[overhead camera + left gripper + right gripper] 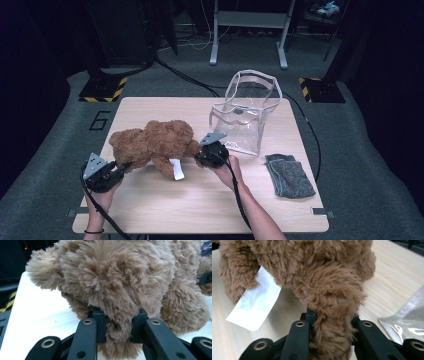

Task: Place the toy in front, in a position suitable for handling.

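Observation:
A brown plush bear lies across the middle of the wooden table, raised a little between my two grippers. My left gripper is shut on a furry limb at the bear's left end; in the left gripper view the pads squeeze that brown fur. My right gripper is shut on a limb at the bear's right end; the right gripper view has the limb pinched between the jaws. A white label hangs from the bear.
A clear plastic tote bag with white-trimmed handles stands upright at the back right of the table, close to my right gripper. A folded grey cloth lies at the right edge. Black cables run over the grey floor behind the table.

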